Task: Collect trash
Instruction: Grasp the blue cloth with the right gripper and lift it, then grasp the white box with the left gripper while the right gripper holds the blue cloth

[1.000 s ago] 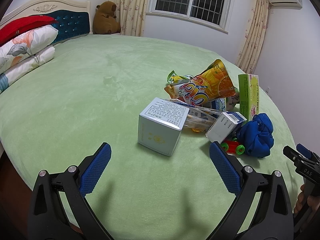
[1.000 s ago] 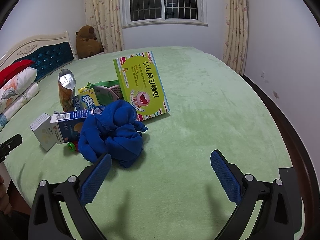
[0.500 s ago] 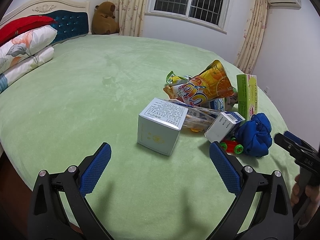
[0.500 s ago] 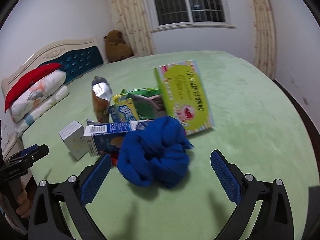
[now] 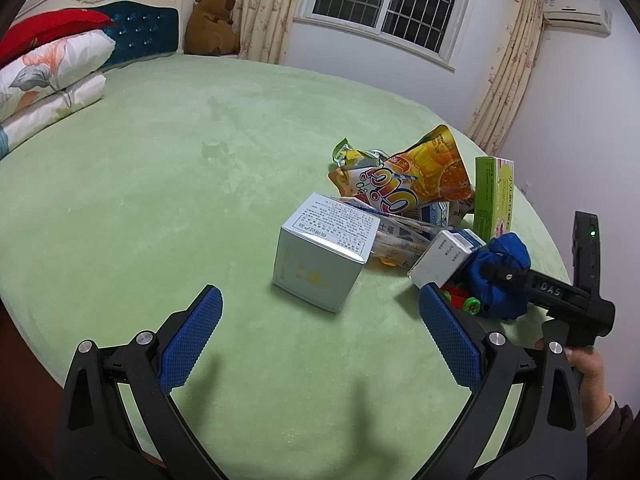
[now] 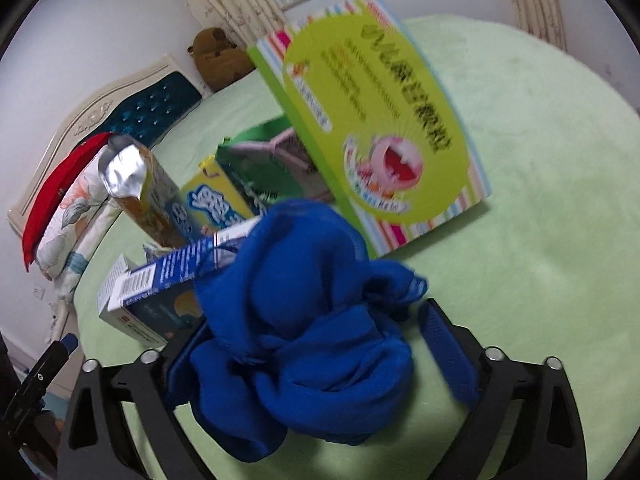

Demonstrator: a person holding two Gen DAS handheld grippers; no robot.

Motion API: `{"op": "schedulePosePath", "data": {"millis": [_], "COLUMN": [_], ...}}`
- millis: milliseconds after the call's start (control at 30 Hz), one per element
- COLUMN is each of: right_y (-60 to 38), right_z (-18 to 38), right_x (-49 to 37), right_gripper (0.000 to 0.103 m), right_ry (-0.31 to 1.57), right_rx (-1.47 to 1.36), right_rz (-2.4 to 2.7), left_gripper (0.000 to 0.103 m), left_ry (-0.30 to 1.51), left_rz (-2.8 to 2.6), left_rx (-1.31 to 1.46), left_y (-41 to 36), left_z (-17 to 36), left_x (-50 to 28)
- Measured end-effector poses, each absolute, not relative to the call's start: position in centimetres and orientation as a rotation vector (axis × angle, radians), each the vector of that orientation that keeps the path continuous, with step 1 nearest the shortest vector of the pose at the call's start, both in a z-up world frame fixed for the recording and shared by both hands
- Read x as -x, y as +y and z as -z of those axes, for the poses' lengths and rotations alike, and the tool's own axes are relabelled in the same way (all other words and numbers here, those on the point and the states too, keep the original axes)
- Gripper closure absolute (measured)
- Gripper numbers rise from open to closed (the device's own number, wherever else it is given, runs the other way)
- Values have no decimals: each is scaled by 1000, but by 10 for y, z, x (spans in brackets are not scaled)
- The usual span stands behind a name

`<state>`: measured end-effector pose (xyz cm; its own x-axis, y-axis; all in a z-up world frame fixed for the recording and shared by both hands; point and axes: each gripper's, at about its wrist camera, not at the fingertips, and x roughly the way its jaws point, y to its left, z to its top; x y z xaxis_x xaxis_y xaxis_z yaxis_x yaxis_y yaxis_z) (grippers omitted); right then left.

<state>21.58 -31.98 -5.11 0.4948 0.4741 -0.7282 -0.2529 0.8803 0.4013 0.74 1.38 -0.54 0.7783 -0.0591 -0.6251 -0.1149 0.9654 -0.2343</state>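
Left wrist view: the left hand-held gripper (image 5: 320, 328) hangs over the green bed (image 5: 160, 184) with its blue fingers (image 5: 192, 336) wide apart and nothing between them. Just ahead stands a white box (image 5: 324, 256), tilted on one edge. Behind it the trash lies in a heap: an orange pouch (image 5: 416, 180) propped on top, a green wrapper (image 5: 348, 156) at its far side, a clear wrapper (image 5: 396, 240) under it, a small carton (image 5: 444, 256) to the right, and a green box (image 5: 492, 196) standing upright at the back. A blue cloth (image 5: 500, 276) is bunched at the right end of the heap, with a small red and green toy (image 5: 460, 300) beside it. The right hand-held gripper (image 5: 520, 276) reaches in from the right, its black finger over the cloth; a hand (image 5: 588, 364) holds its grip. Pillows (image 5: 52, 68) and a teddy bear (image 5: 210, 24) are at the head of the bed.

Right wrist view: the picture is blurred. The right hand-held gripper (image 6: 316, 360) has the cloth (image 6: 304, 320) between its fingers (image 6: 448, 356), and its jaws are closing. The right pad looks clear of the fabric; the left pad is mostly hidden behind it, so contact there cannot be told. Beyond the cloth are the carton (image 6: 160, 284), the pouch (image 6: 136, 184) and the green box (image 6: 376, 120), which leans back.
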Motion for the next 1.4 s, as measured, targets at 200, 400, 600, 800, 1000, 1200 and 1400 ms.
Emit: {"op": "schedulePosePath", "data": {"millis": [200,400,600,800,1000,1200,1400], "right_y": [-316,-322,-332,-340,-344,-337,-334], "right_z": [51,26,2,3,3,4,3], "right_x": [-204,-173,-135,-132,-129,-129,-131], "right_gripper": [45,46,46,46,46,46,45], "right_ry": [932,832,701,718,723,729,727], "right_rx": [-255,-235,-213,-210,-205,-190,-193], "right_rz": [-467,-471,-462,-464,-473,-483,-480], "left_gripper": [7,7,7,7,7,7,31], "left_ry": [691,714,738,737,773,743,725], "left_rz": [-45,-47,-47,-95,-119,-119,-131], "left_rx": [252,253,242,189,56,-4,-29], "left_y": [15,17,17,11,-2,-7,-11], "left_z": [12,21,32,36,49,52,55], "left_x": [-10,-14,-26,-50,-82,-97,-100]}}
